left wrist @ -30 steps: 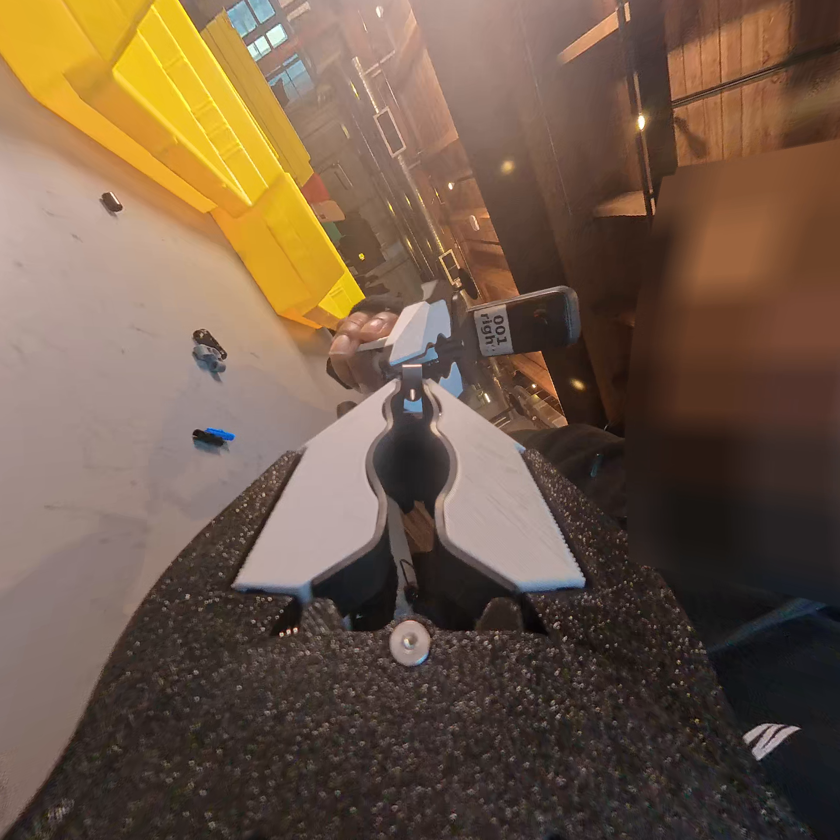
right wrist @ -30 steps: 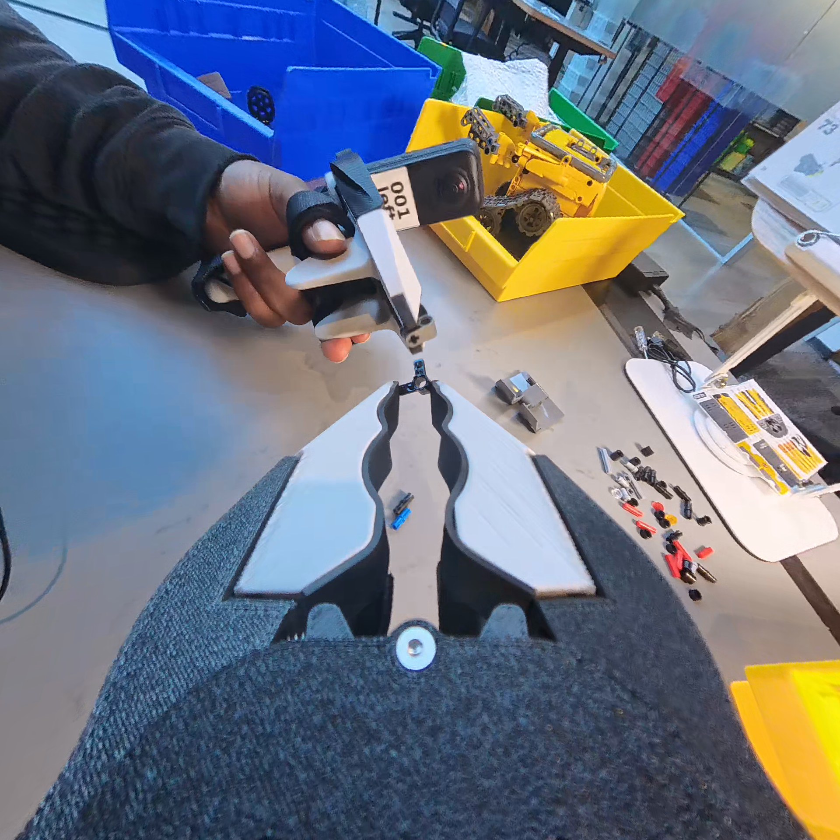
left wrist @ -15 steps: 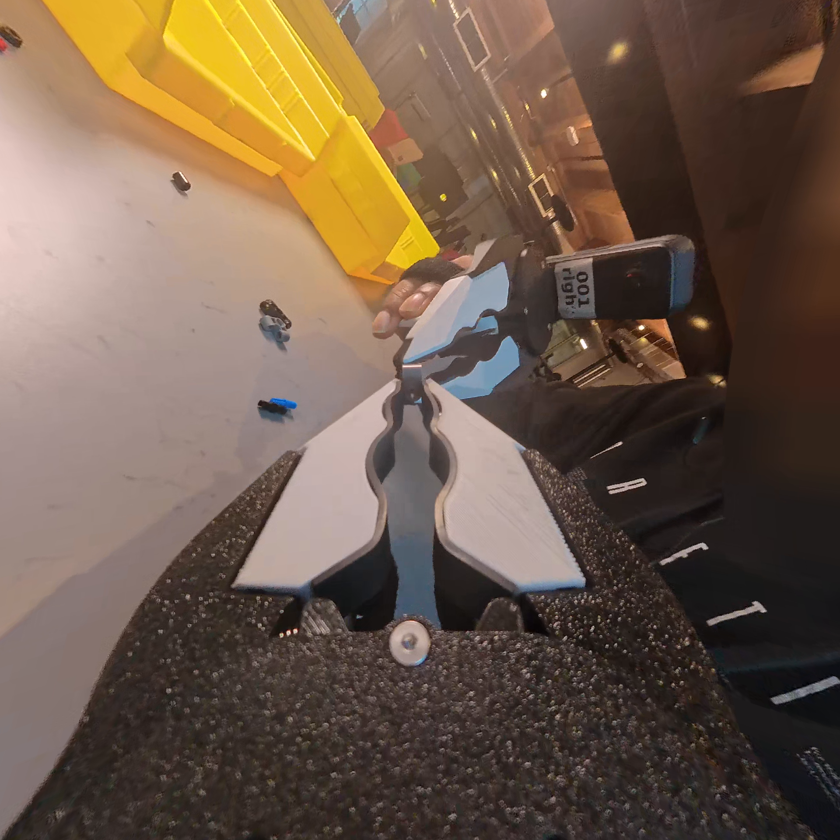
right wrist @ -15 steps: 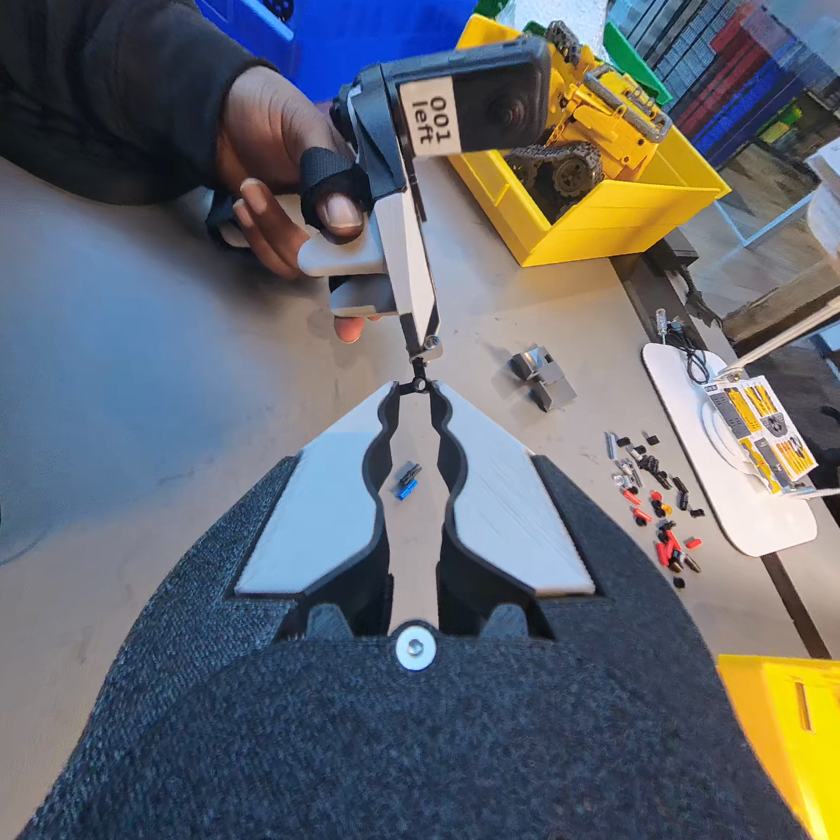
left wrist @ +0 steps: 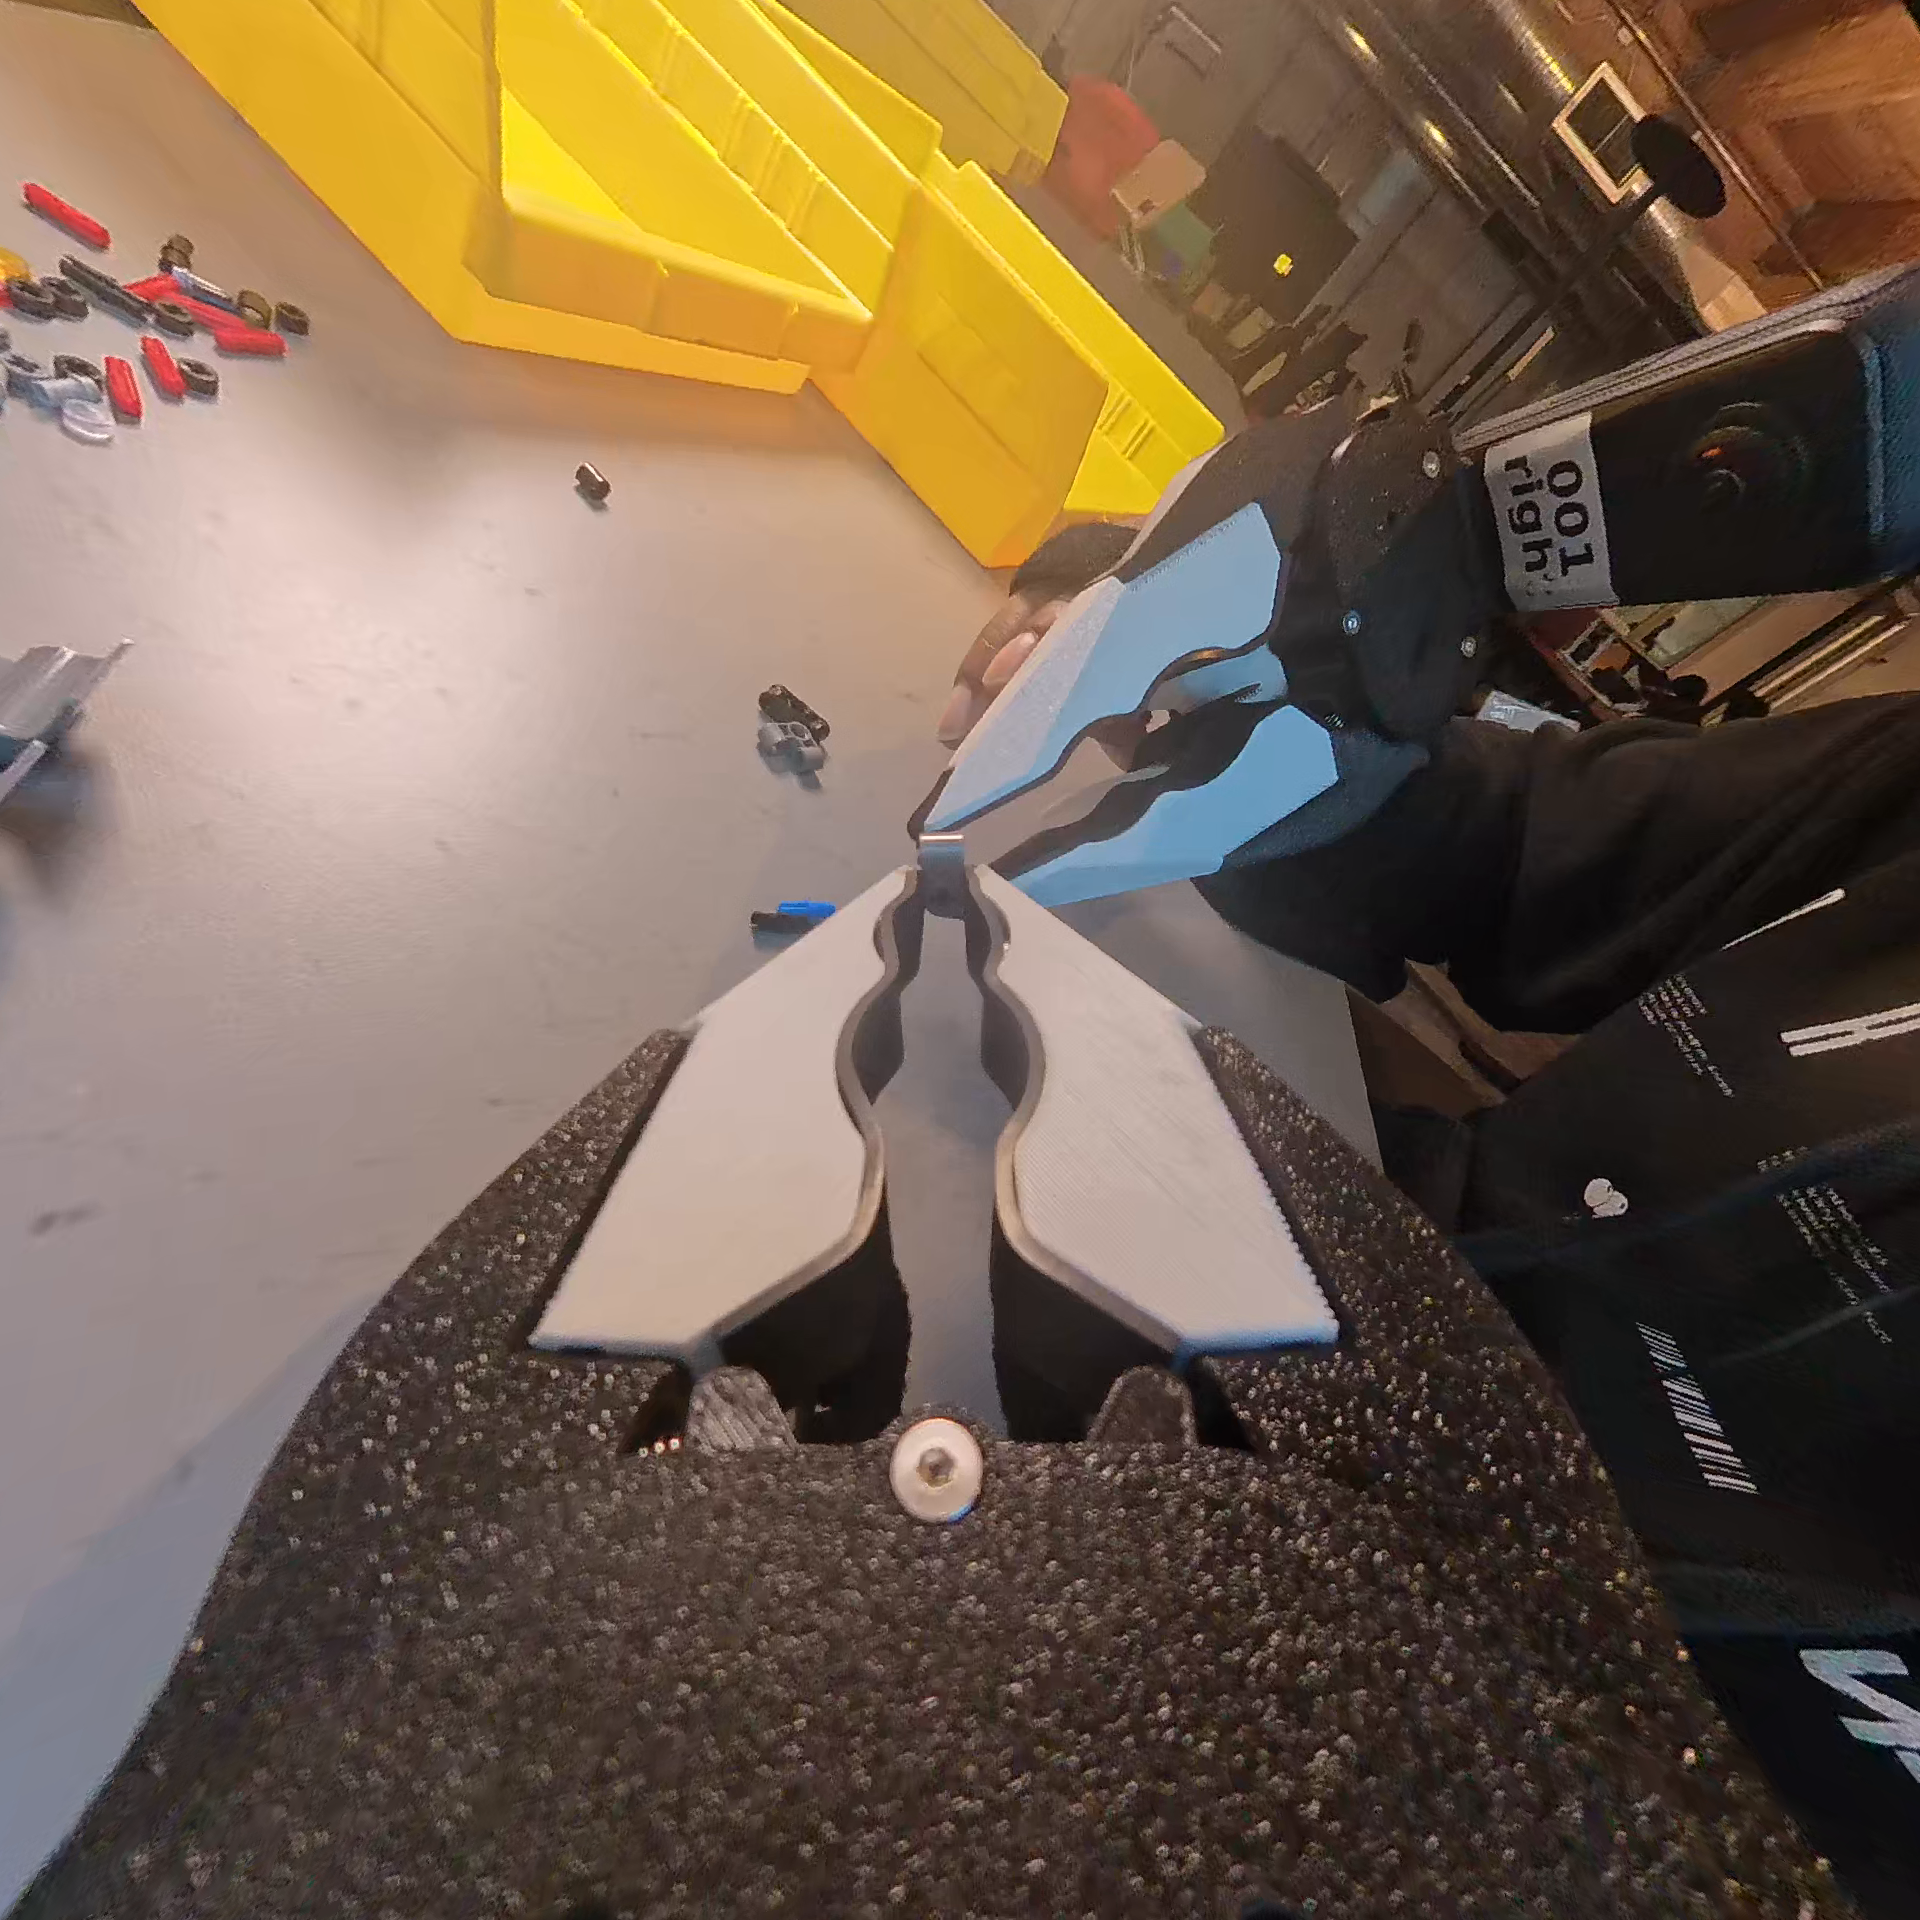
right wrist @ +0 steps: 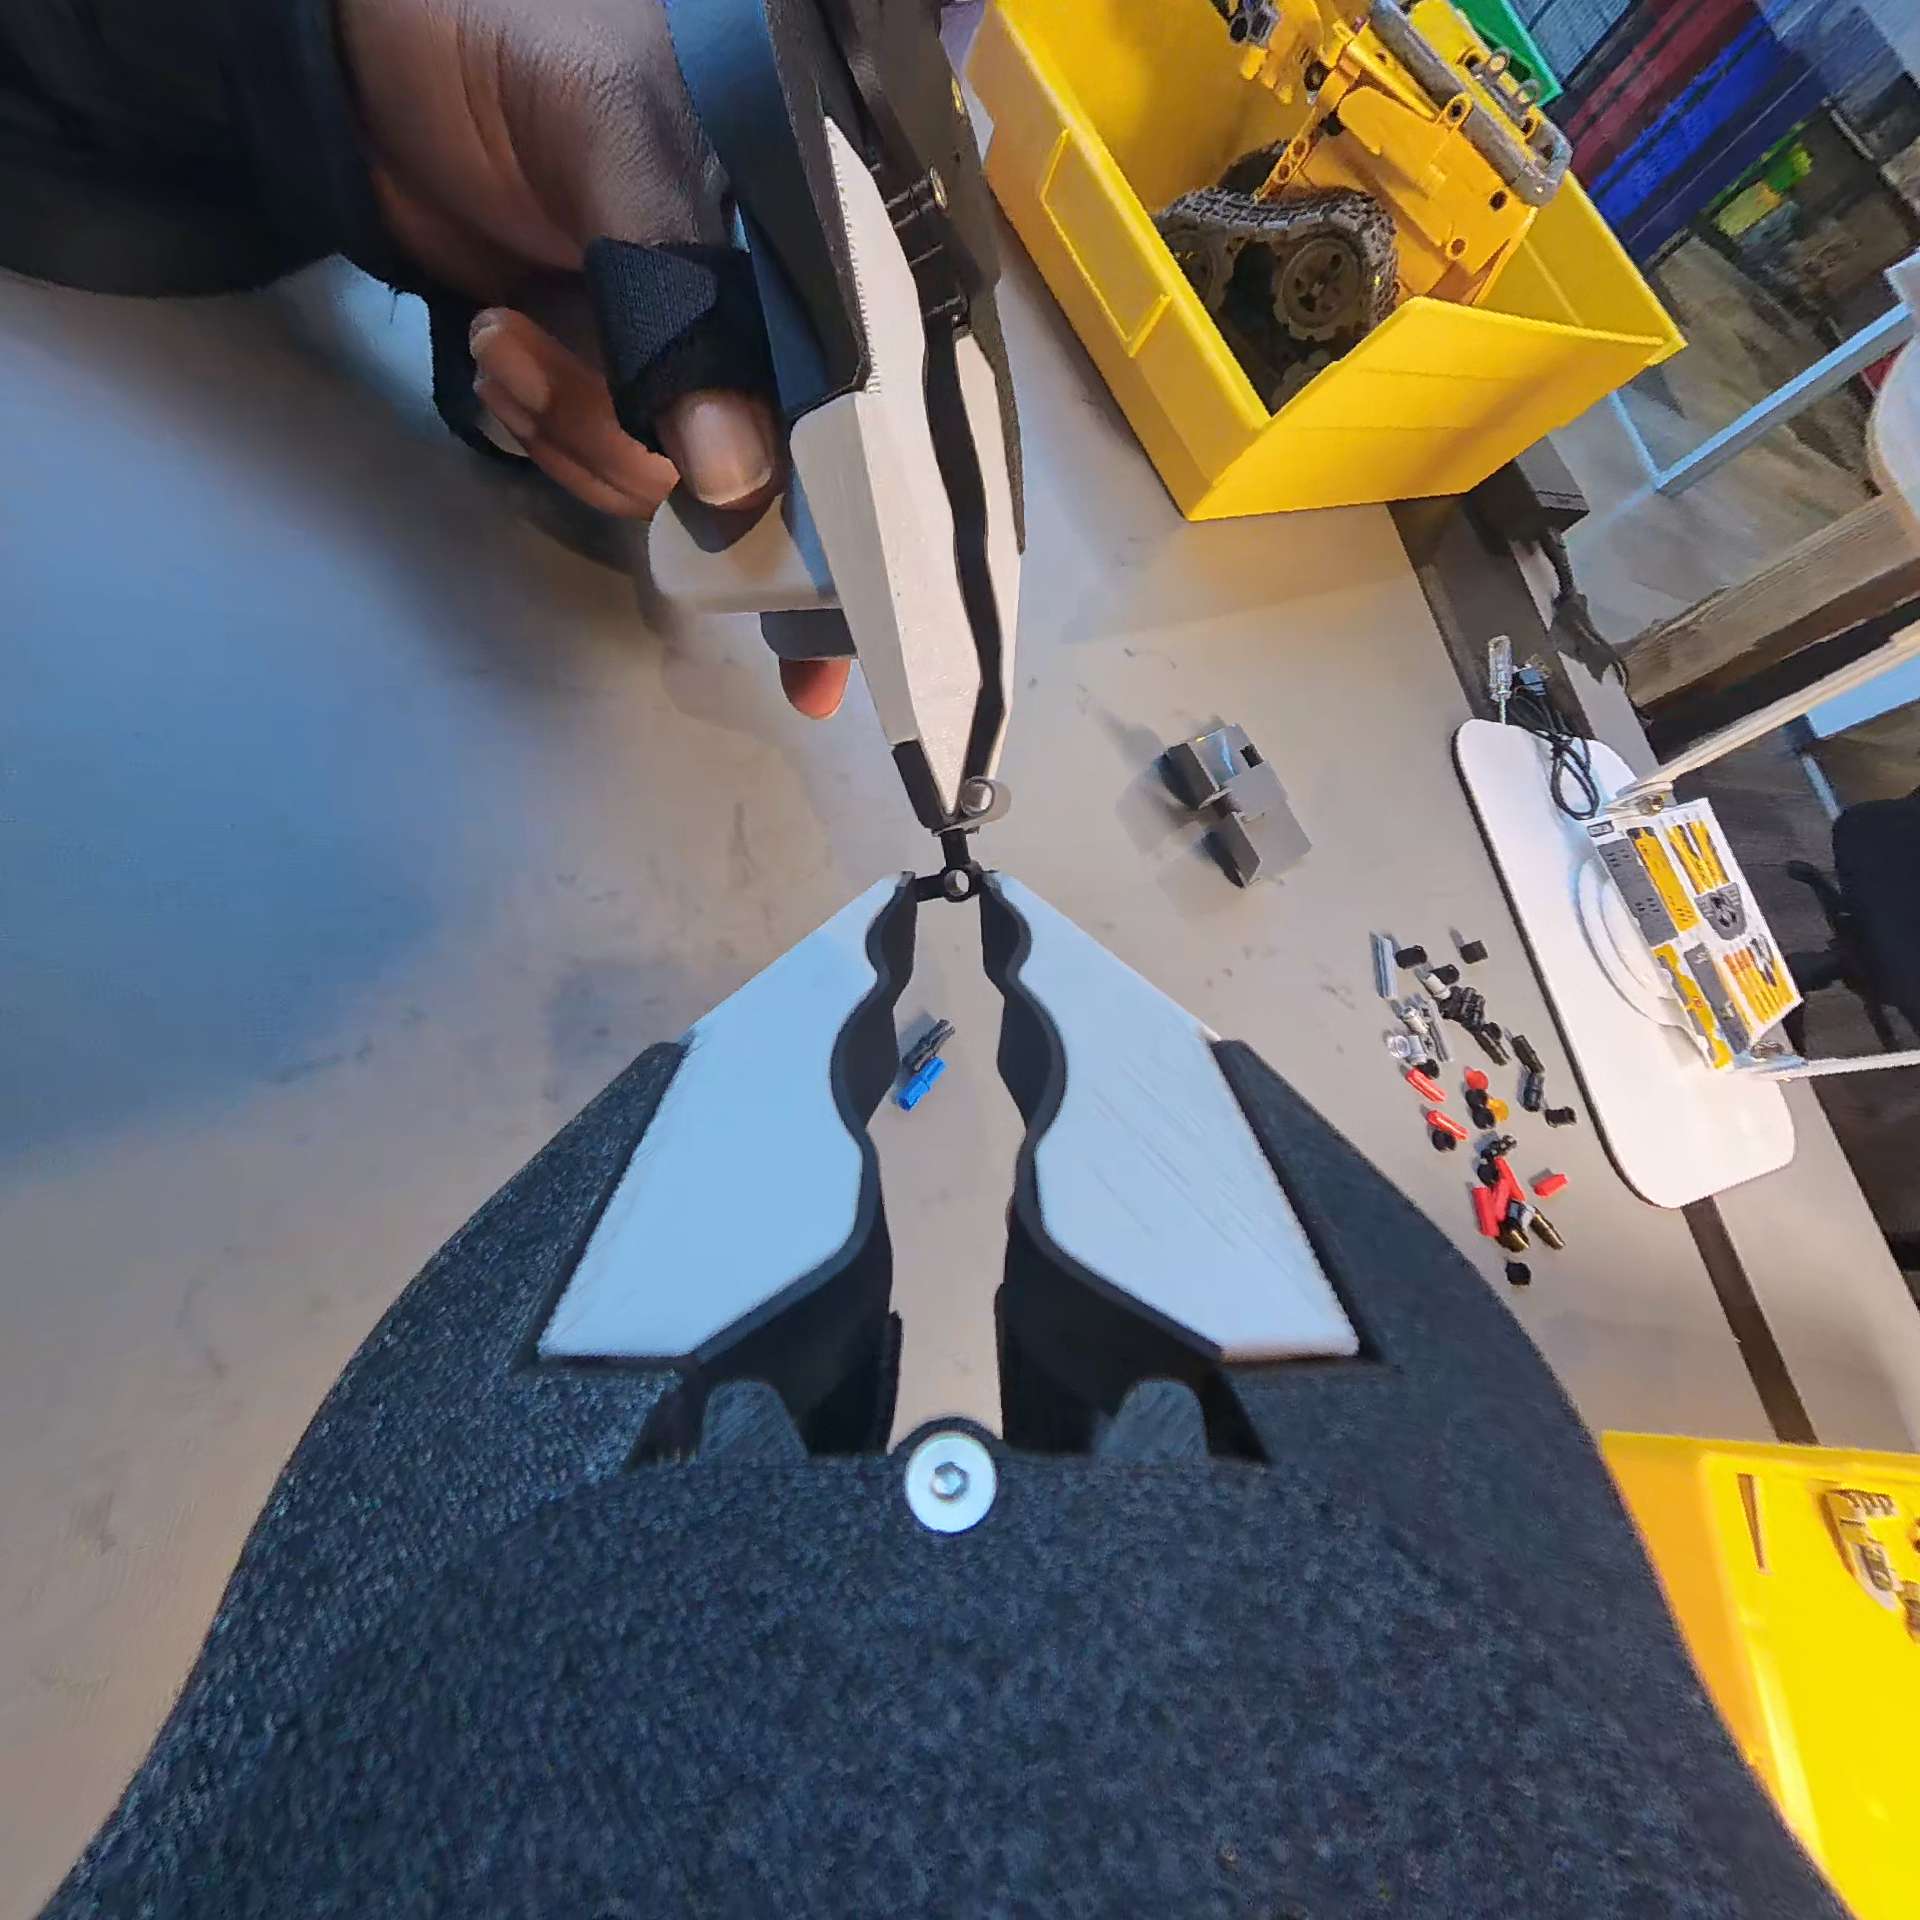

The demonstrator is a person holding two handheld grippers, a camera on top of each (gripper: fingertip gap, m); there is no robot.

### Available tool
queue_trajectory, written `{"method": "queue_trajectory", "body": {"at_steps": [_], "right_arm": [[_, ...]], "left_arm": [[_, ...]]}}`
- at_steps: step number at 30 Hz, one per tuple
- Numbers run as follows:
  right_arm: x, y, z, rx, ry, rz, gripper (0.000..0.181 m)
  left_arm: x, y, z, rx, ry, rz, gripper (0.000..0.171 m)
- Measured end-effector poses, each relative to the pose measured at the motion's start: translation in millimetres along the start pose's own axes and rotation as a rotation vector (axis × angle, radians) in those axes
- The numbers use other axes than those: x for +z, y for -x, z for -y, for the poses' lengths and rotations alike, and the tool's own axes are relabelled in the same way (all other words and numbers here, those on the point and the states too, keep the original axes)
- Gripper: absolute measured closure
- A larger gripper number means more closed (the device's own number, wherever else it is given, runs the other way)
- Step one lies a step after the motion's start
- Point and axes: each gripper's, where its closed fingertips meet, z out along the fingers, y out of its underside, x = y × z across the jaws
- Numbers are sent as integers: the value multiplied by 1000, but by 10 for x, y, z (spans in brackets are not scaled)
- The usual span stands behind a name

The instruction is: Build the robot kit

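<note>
Grey connector [right wrist: 981,798] pinched by L gripper [right wrist: 961,805], black pin connector [right wrist: 954,883] by R gripper [right wrist: 951,885], tips meeting

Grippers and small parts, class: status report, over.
Left gripper shut on grey connector. Right gripper shut on black connector. Parts tip to tip above table. Blue-black pin lies below.

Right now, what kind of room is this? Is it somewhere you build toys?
Probably a workshop bench for building brick models. A yellow tracked model sits in a yellow bin, small red and black pieces lie on the grey table, and an instruction booklet lies nearby.
</note>
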Motion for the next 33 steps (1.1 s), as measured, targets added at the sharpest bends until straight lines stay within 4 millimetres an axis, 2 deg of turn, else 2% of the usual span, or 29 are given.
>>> {"method": "queue_trajectory", "body": {"at_steps": [12, 16, 27, 30, 33], "right_arm": [[0, -21, 92, 1, -52, -39, 175], [-11, -4, 112, 48, -90, -12, 175], [-103, 56, 220, 29, -166, 29, 176], [-147, 42, 279, 69, -214, 37, 176], [-221, -15, 421, 115, -311, 31, 174]], "left_arm": [[-30, -18, 69, 90, -27, 64, 165], [-40, -44, 48, 71, -11, 28, 165], [-34, -184, 32, 43, -7, -65, 165], [-59, -243, 91, 20, -52, -120, 165], [-142, -347, 214, -52, -126, -245, 165]]}}
